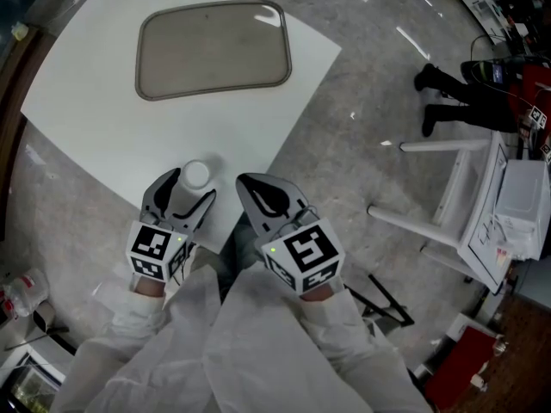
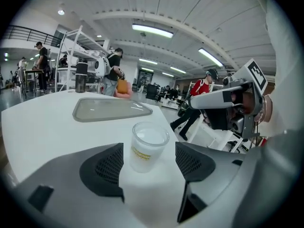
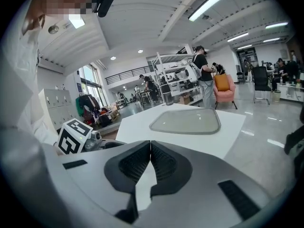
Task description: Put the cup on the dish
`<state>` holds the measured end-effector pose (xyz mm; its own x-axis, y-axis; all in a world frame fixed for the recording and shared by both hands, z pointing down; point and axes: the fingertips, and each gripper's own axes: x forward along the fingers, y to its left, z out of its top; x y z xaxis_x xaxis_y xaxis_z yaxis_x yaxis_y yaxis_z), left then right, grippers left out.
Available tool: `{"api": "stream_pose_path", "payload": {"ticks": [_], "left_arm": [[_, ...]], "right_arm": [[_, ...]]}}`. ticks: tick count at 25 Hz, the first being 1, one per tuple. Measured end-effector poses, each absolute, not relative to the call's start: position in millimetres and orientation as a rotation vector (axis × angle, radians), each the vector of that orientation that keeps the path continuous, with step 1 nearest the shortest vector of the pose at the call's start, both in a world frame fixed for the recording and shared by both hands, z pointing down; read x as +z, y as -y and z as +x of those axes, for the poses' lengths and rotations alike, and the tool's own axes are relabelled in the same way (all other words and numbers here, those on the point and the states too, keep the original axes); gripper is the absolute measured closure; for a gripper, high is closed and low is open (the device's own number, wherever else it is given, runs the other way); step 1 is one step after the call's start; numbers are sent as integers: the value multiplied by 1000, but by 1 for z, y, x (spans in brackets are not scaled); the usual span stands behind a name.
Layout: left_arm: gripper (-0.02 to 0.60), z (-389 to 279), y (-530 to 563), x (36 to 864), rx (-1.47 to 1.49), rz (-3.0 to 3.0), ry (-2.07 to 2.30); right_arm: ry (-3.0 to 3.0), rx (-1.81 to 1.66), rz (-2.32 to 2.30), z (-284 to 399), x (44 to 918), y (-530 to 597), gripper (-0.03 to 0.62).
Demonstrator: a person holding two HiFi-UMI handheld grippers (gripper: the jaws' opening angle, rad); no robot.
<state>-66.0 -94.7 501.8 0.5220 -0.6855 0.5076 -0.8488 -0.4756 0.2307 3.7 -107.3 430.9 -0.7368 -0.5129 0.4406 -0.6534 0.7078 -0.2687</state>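
Observation:
A small clear cup with a white inside stands upright near the front corner of the white table. My left gripper is open around it; in the left gripper view the cup stands between the two pads with a gap on each side. The dish, a flat grey tray with rounded corners, lies empty farther back on the table and shows in both gripper views. My right gripper hangs shut and empty just right of the cup, over the table's edge.
The table's right edge runs diagonally from the dish down to the grippers. On the floor to the right stand a white metal frame and a person's legs. People, racks and chairs fill the far room.

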Motion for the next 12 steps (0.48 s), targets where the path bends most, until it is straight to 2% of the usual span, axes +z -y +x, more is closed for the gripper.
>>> {"api": "stream_pose_path", "payload": {"ticks": [12], "left_arm": [[261,-57,111,518,555,2322,1249]], "right_arm": [[2546,625,889,11,446,113,582]]}}
